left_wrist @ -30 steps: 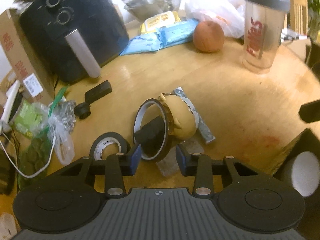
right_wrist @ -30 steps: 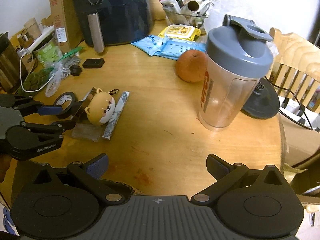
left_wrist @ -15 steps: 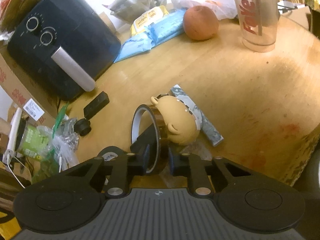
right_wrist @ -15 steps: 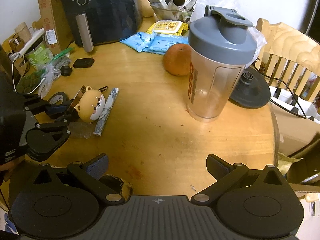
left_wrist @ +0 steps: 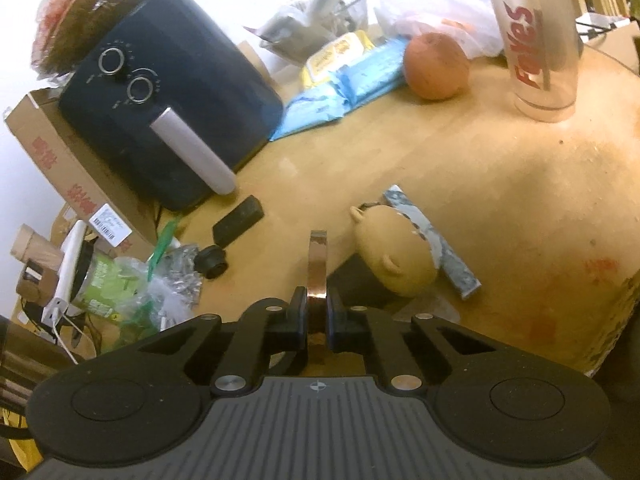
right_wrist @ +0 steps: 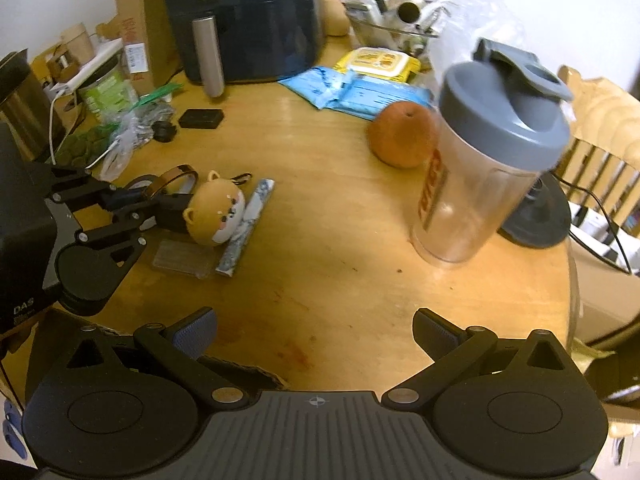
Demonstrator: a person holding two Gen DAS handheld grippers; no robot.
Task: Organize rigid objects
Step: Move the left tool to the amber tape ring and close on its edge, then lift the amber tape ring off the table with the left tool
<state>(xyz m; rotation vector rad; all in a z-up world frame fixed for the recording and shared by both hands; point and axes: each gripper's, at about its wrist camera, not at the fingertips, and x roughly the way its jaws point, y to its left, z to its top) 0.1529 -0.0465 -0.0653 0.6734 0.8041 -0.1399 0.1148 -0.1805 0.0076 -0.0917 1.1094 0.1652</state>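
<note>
**Tape ring gripped, most of the clutter untouched**

The left claw (left_wrist: pixel 316 316) was clenched on a copper-coloured tape ring (left_wrist: pixel 317 268), pinching its band edge-on so the ring stood upright between the fingers. From the right wrist view the ring (right_wrist: pixel 171 181) appeared lifted off the wooden counter (right_wrist: pixel 340 240), just beside the dog-face toy (right_wrist: pixel 216 216); whether its lower edge touched anything could not be told. The right claw (right_wrist: pixel 316 330) hung released and empty over the near edge of the counter, well apart from the objects.

Judged from the layout, the organizing had barely begun. The toy lay against a marbled bar (right_wrist: pixel 246 232), with a clear flat case (right_wrist: pixel 182 258) just in front of them. A second dark tape roll (right_wrist: pixel 138 182) sat behind the left claw. Farther back rested a small black box (right_wrist: pixel 201 118), an orange (right_wrist: pixel 400 134) and a shaker bottle (right_wrist: pixel 480 168). No destination for the ring was evident, so placing it, and gathering the rest, seemed to remain.
</note>
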